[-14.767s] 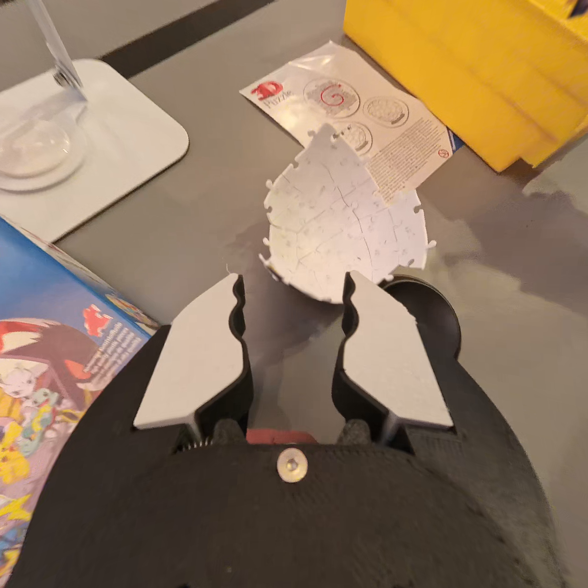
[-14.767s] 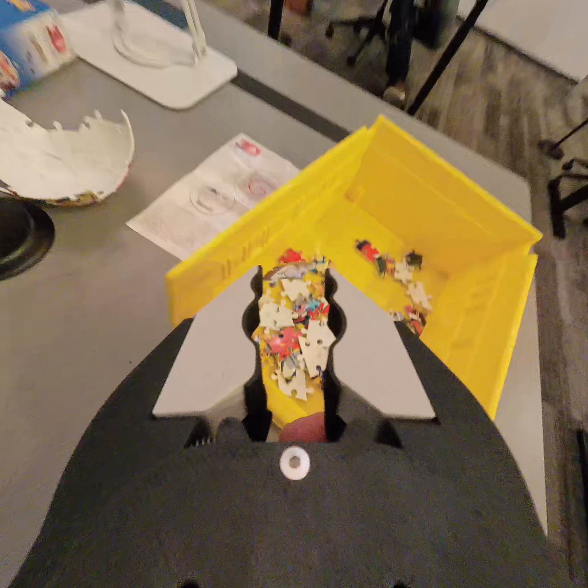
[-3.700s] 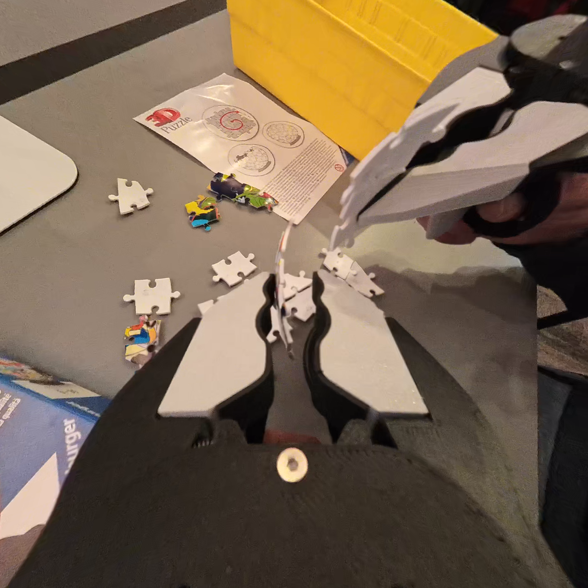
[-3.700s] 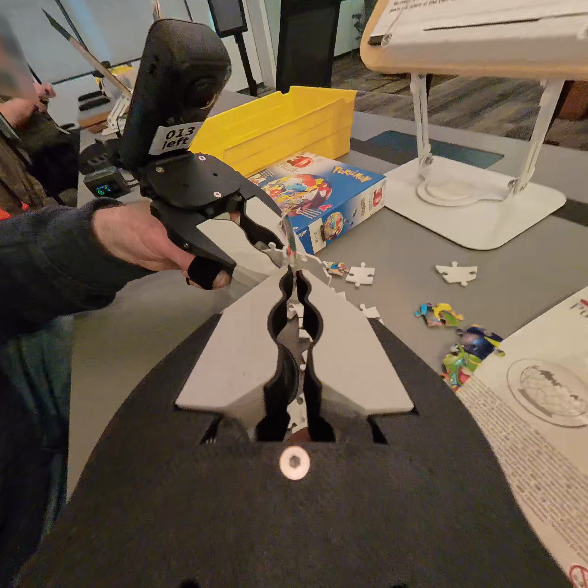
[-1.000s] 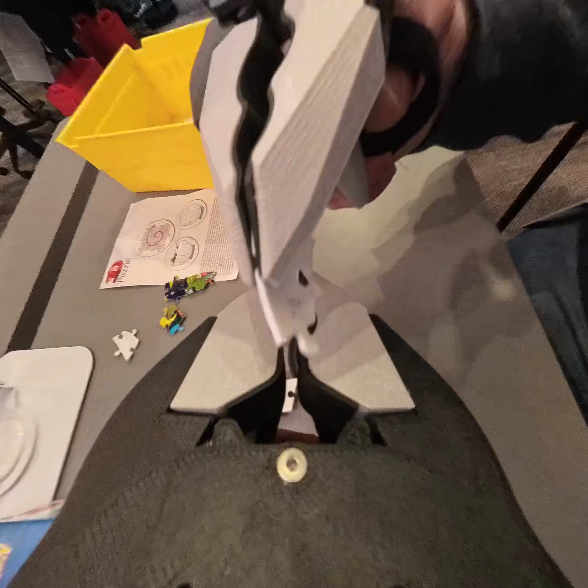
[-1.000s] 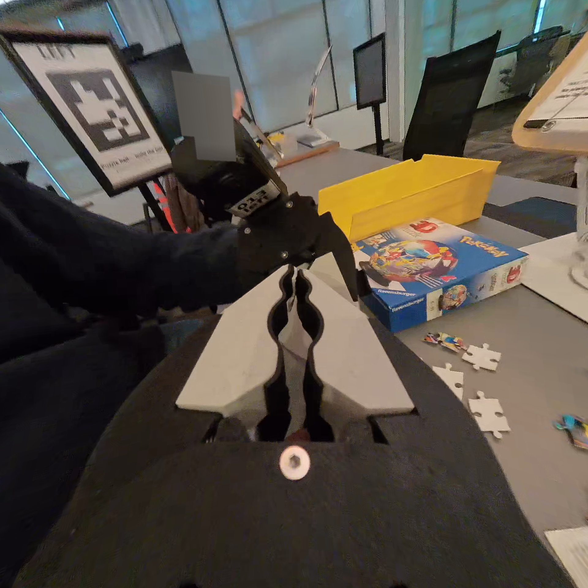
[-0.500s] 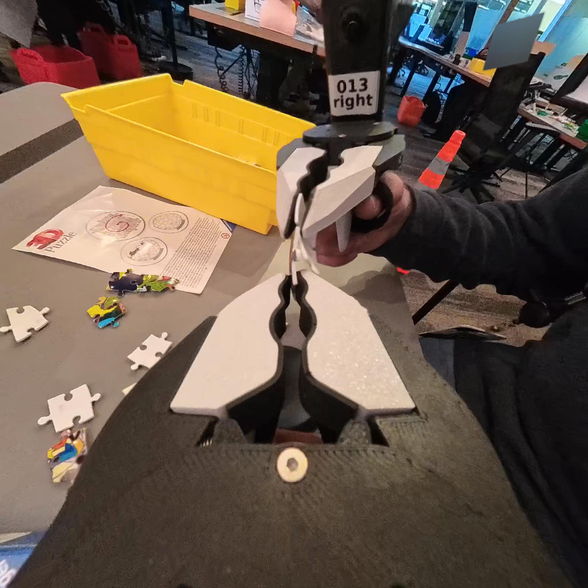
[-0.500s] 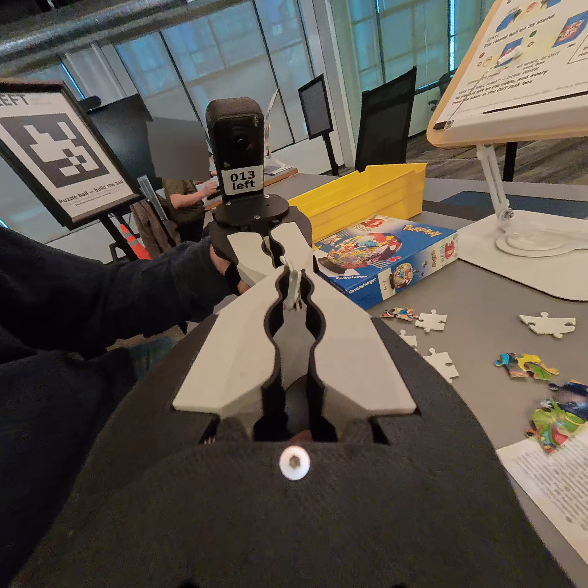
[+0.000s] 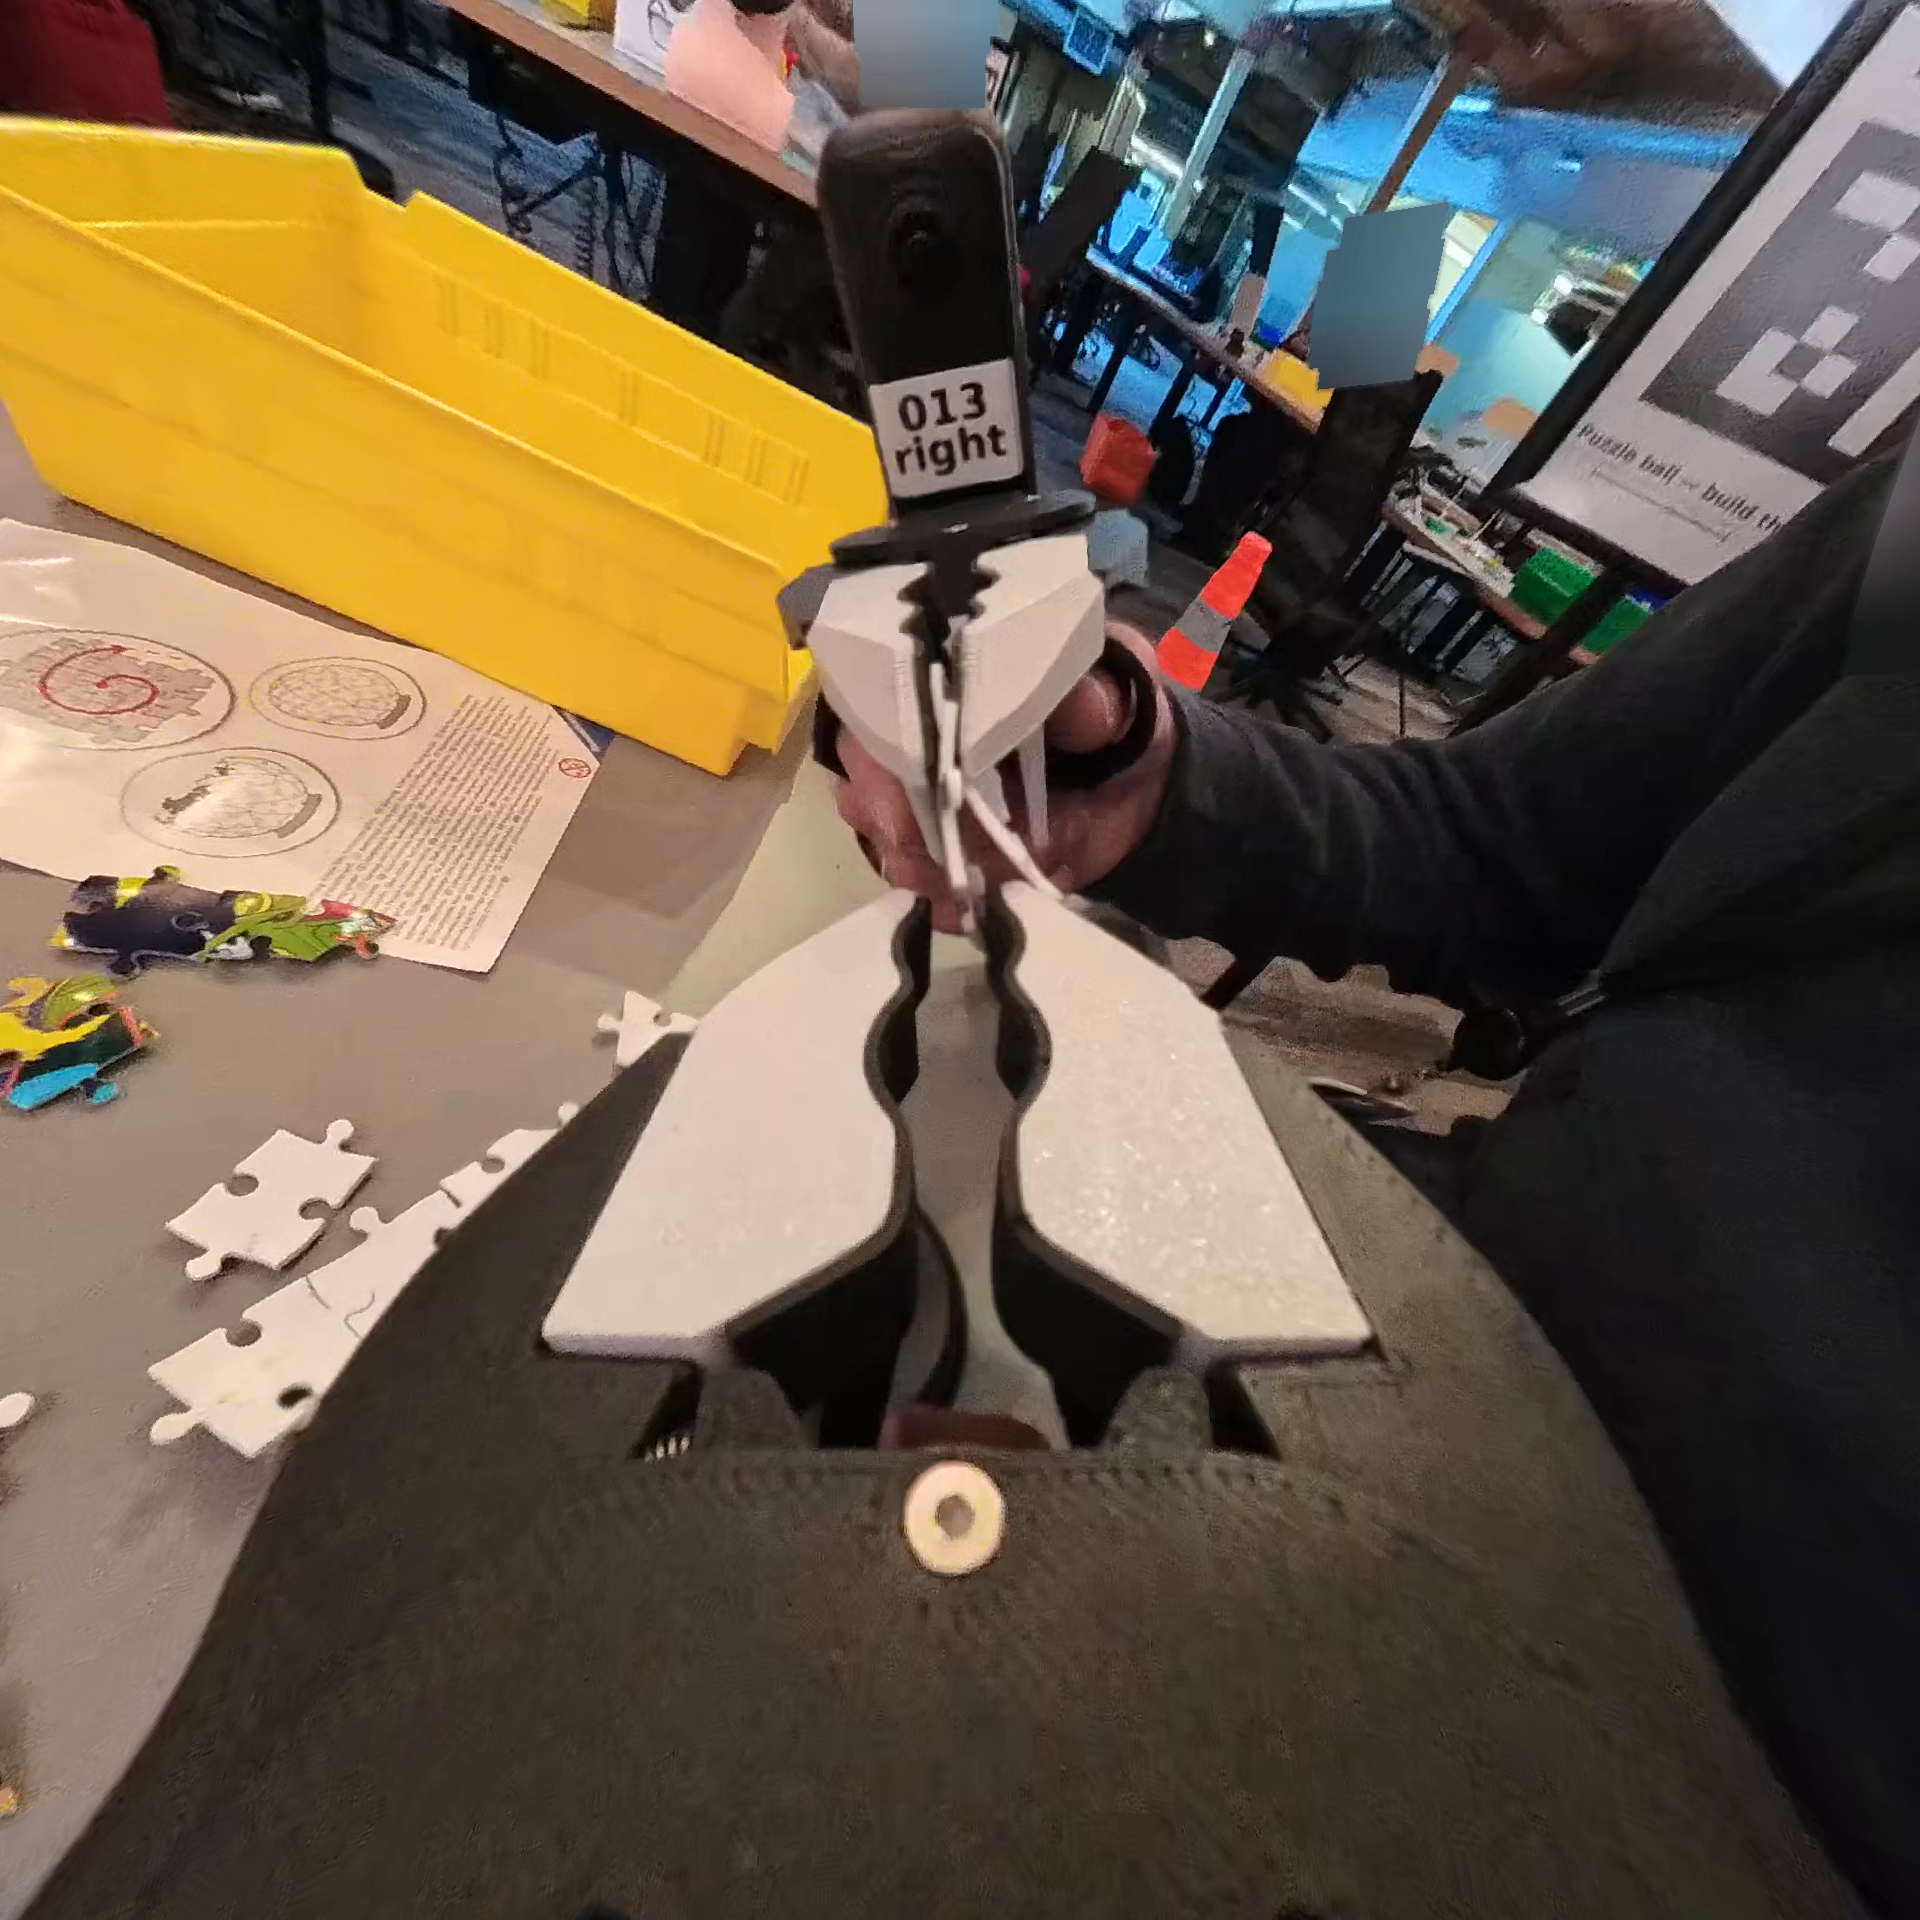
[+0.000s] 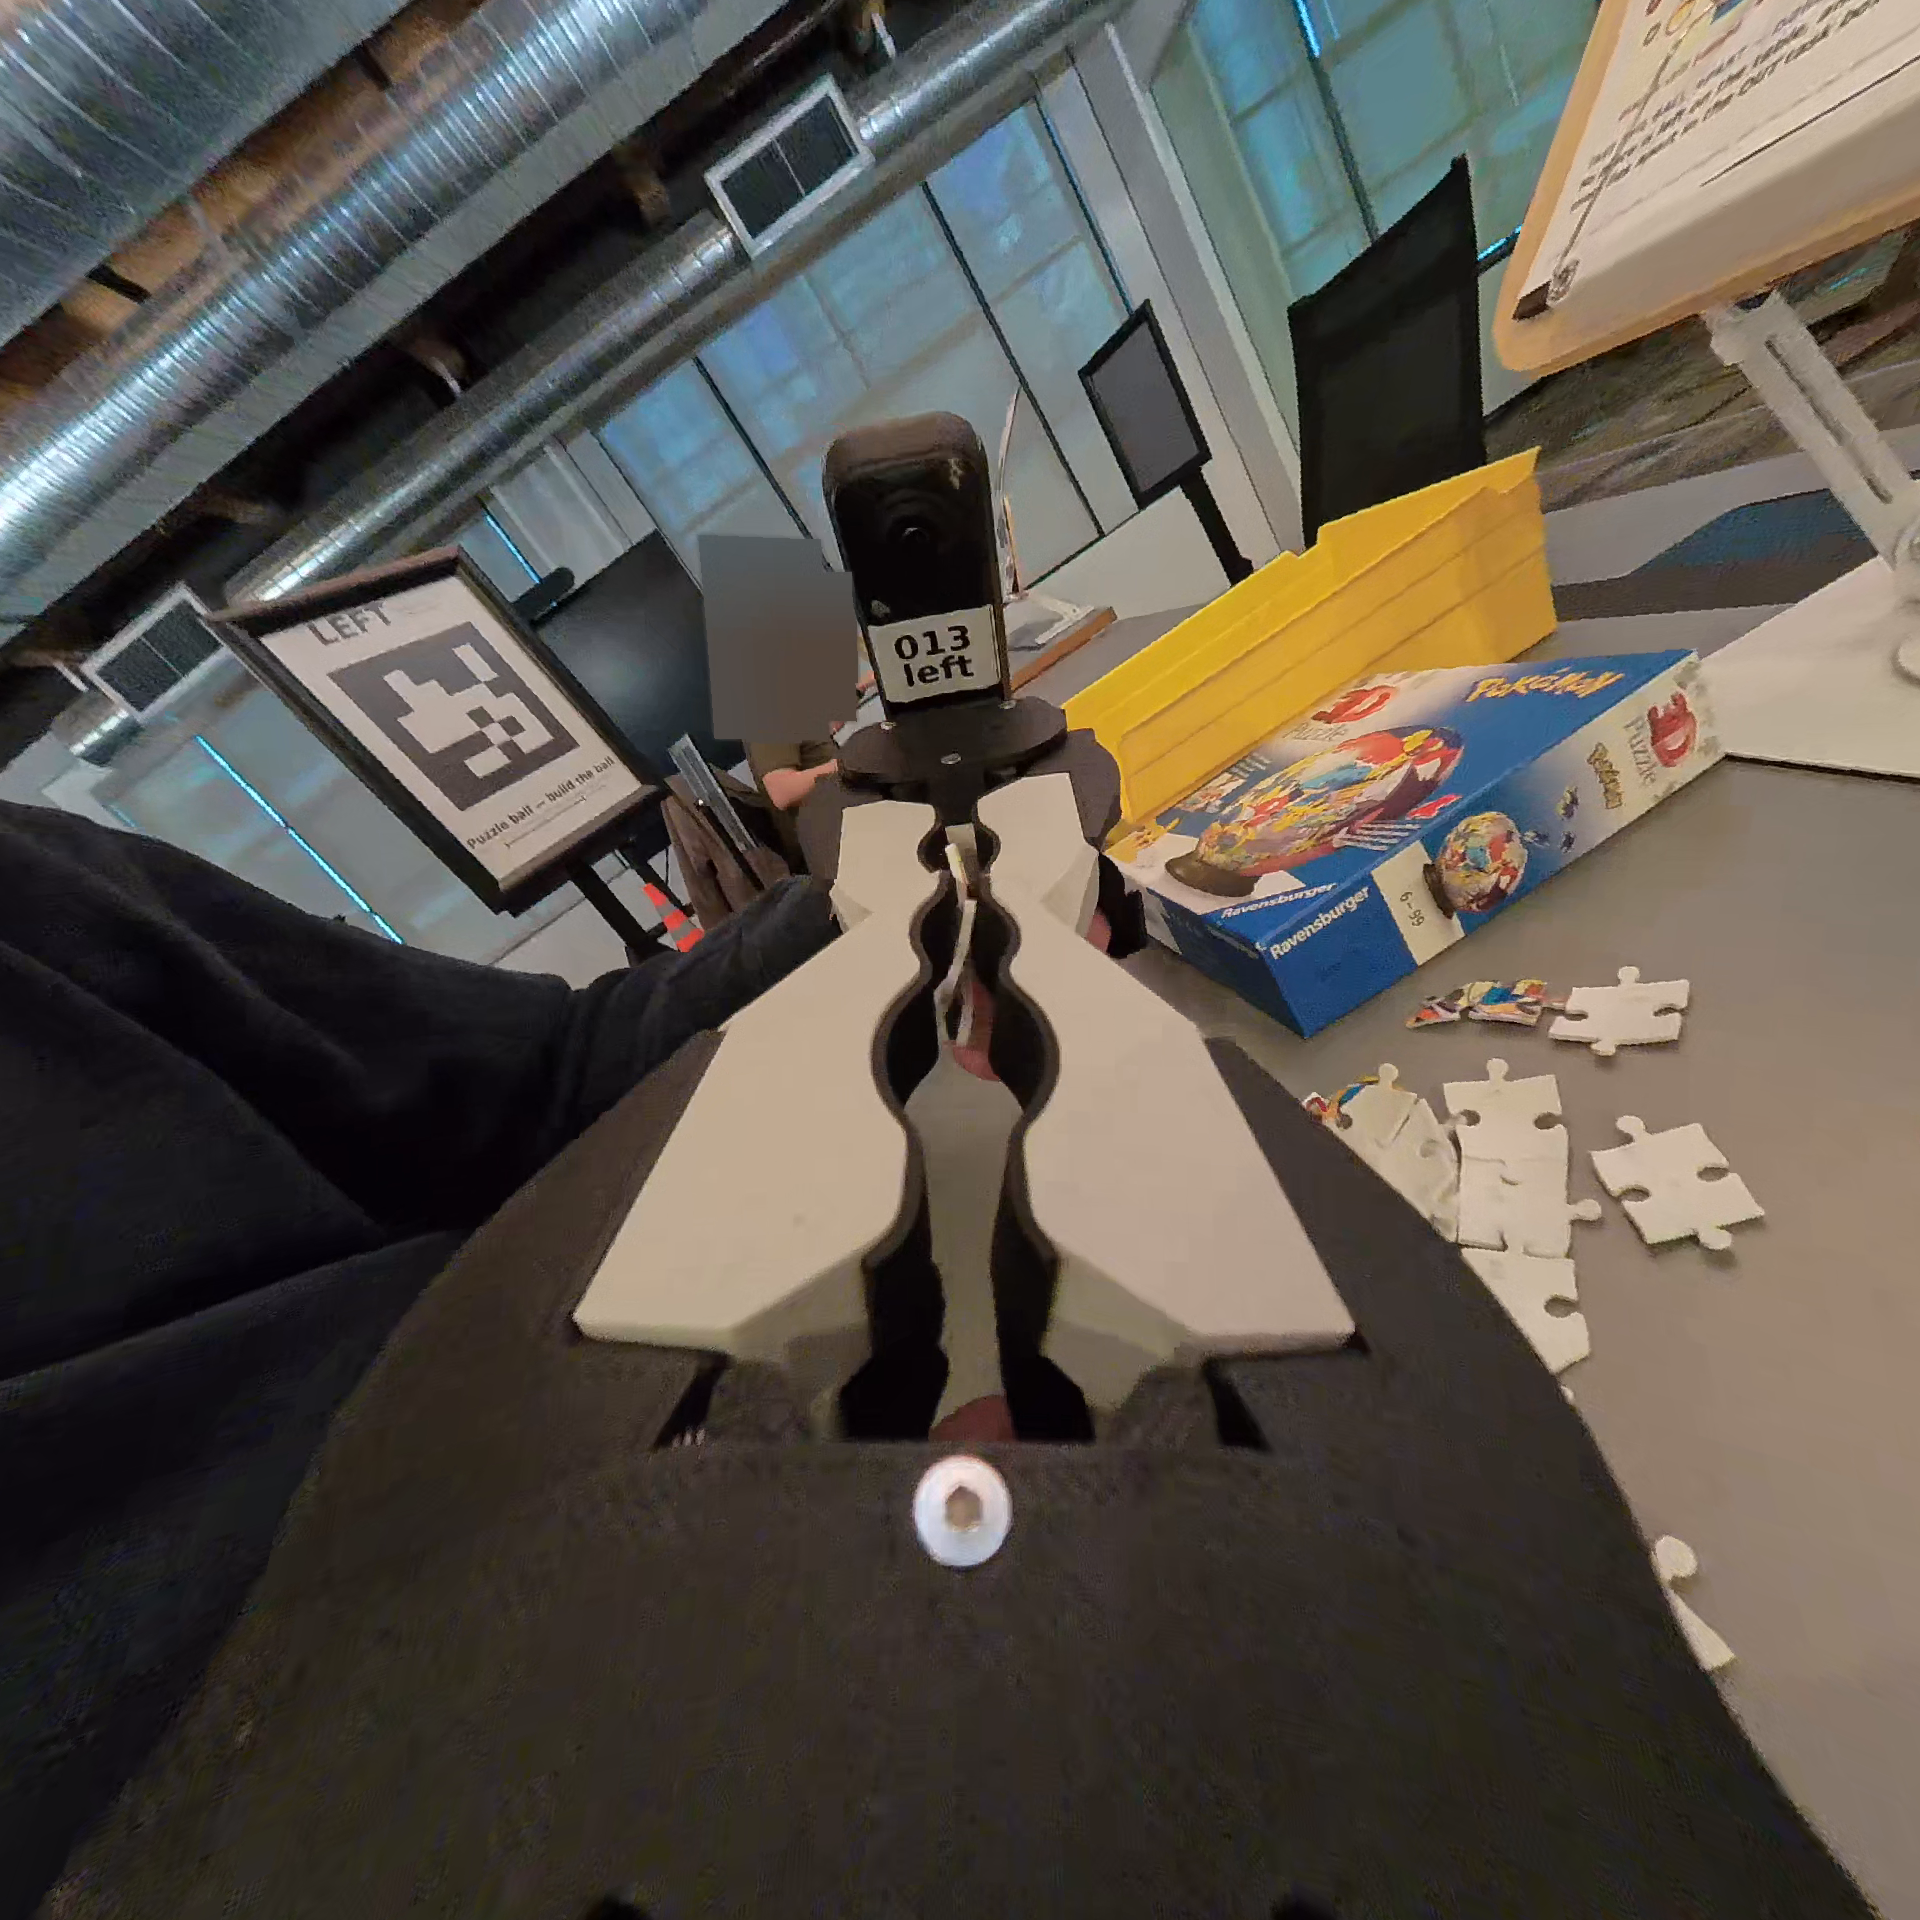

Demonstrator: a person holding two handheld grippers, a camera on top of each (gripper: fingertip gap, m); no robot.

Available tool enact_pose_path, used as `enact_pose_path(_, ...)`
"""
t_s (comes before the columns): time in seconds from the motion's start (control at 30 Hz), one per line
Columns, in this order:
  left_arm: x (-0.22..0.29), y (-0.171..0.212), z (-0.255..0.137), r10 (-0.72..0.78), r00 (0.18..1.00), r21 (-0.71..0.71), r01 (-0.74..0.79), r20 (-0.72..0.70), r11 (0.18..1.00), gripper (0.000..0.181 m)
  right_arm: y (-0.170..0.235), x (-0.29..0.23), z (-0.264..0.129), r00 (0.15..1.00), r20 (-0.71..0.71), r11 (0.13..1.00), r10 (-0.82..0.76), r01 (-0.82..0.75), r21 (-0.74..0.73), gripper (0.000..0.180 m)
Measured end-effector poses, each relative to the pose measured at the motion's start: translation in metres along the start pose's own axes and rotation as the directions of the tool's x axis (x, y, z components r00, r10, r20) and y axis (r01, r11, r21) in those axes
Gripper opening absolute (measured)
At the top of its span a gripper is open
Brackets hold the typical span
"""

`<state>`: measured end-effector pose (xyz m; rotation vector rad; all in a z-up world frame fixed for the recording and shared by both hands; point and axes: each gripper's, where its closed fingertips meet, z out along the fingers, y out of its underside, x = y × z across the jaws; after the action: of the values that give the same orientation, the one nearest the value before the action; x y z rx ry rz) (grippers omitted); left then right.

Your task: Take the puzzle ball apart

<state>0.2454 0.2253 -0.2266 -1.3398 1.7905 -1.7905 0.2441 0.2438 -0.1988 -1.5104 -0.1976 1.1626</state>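
A small white fragment of the puzzle ball (image 9: pixel 943 774) hangs edge-on in the air between my two grippers, which face each other tip to tip. My left gripper (image 9: pixel 958 906) is shut on its near end. My right gripper (image 9: pixel 951 810) is shut on its far end, and one piece (image 9: pixel 1006 840) bends off to the side. In the right wrist view the fragment (image 10: pixel 953 971) runs between my right gripper's (image 10: pixel 964 894) fingers to the left gripper (image 10: pixel 961 852). Loose white pieces (image 9: pixel 270 1205) and coloured pieces (image 9: pixel 208 925) lie on the grey table.
A yellow bin (image 9: pixel 416 436) stands behind an instruction sheet (image 9: pixel 312 727). The blue puzzle box (image 10: pixel 1455 831), a second yellow bin (image 10: pixel 1351 623) and a white stand base (image 10: pixel 1849 675) are on the table. More loose pieces (image 10: pixel 1507 1174) lie near its front edge. The person's dark sleeves flank both grippers. Less than 4 cm separates the two grippers' tips.
The ball's half shell from earlier is now scattered pieces on the table. In the last second both grippers swung up level, facing each other, and drew slightly apart with the fragment between them.
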Motion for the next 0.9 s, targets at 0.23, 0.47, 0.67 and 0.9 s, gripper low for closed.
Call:
enact_pose_path(0.23, -0.017, -0.006, -0.017, 0.02, 0.994, 0.037, -0.024, 0.105, 0.999, 0.031, -0.041, 0.002, -0.029, 0.978, -0.173, 0.992, -0.113, 0.12, 0.033, 0.0)
enact_pose_path(0.47, -0.049, 0.028, -0.041, 0.155, 0.914, -0.168, -0.098, 0.374, 0.981, 0.033, -0.104, 0.064, -0.173, 0.508, -0.762, 0.908, -0.402, 0.329, -0.26, 0.0)
enact_pose_path(0.67, -0.06, 0.047, -0.043, 0.211, 0.876, -0.259, -0.103, 0.434, 0.96, 0.033, -0.071, 0.121, -0.243, 0.357, -0.849, 0.919, -0.391, 0.103, -0.38, 0.029)
enact_pose_path(0.9, -0.067, 0.051, -0.053, 0.217, 0.853, -0.268, -0.094, 0.475, 0.959, 0.033, -0.076, 0.067, -0.157, 0.474, -0.703, 0.848, -0.53, 0.281, -0.45, 0.026)
